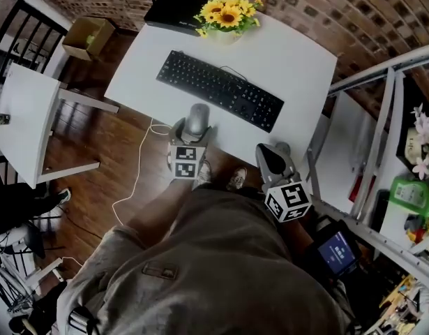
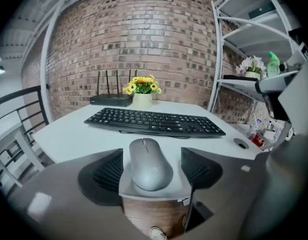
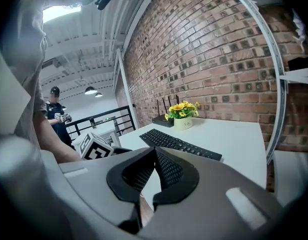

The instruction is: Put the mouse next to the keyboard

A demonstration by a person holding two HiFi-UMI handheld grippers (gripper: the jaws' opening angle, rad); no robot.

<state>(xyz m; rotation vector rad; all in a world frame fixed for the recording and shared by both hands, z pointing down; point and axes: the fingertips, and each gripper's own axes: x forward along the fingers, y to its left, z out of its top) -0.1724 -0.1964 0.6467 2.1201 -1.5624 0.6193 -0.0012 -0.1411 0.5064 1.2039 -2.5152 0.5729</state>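
Brick wall (image 2: pixel 143 44) closes off the far side of the room; a white surface (image 1: pixel 291 61) stands against it over a wooden floor (image 1: pixel 95 138).

Items on the surface, counted:
- One black keyboard (image 1: pixel 220 89), lying across the middle.
- One black router (image 1: pixel 174 12) at the far edge.
- One pot of sunflowers (image 1: pixel 228 16), just beside the router.
- One grey mouse (image 1: pixel 196 119), flat at the near edge, in front of the keyboard and apart from it, with a bare strip of surface between the two.

Hand-held grippers, two, each carrying one marker cube:
- My left hand-held gripper (image 2: pixel 151 164) has its jaws spread wide. The mouse lies between them, resting on the surface. A gap shows on either side of it, and neither pad (image 2: pixel 109 170) presses on it.
- My right hand-held gripper (image 3: pixel 155 154) hangs off the near right corner of the surface. Its jaws are closed, pad tips meeting, and it touches none of the items.
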